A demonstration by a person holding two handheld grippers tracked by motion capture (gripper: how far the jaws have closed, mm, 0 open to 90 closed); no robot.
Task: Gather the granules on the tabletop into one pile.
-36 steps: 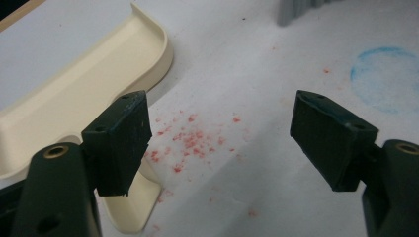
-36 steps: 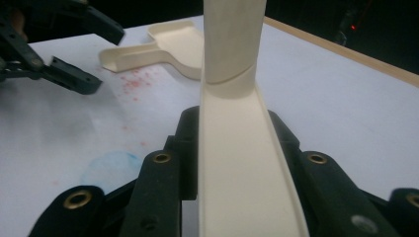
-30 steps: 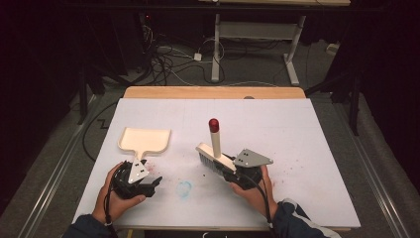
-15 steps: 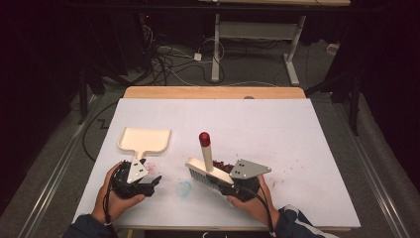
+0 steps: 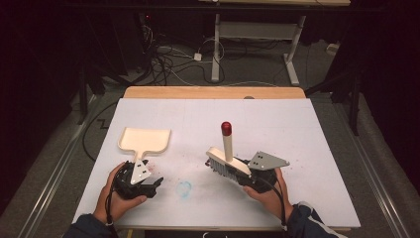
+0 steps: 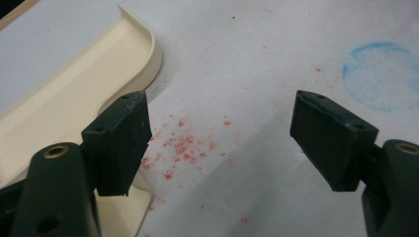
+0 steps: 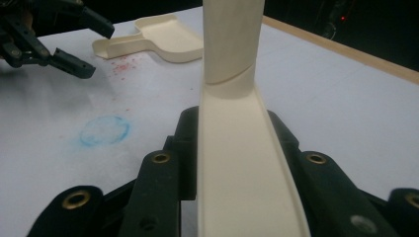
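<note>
We see one bench (image 5: pixel 317 148) covered in white sheet, with a bare wooden strip along its far edge; beyond it lies a dark room with grey floor, a tangle of cables (image 5: pixel 168 54) and the white legs of a second table (image 5: pixel 257 49). No brand, label or writing can be read anywhere.

At the left lies one cream dustpan (image 5: pixel 144 140), flat on the bench with its handle pointing toward the person. Our left claw (image 5: pixel 154 182) sits just near that handle end, its jaws wide apart with nothing between them; under it, in the left gripper view, we count one scatter of red crumbs (image 6: pixel 183 148) on the white sheet beside the dustpan (image 6: pixel 64 103). One round blue smudge (image 5: pixel 184 189) marks the sheet between the two hands.

To the right, our right claw (image 5: pixel 246 176) is clamped on the cream back of one brush (image 5: pixel 228 161), whose bristles point down just above the bench and whose handle stands up, ending in a red tip. A fainter trace of red crumbs lies right of it
</note>
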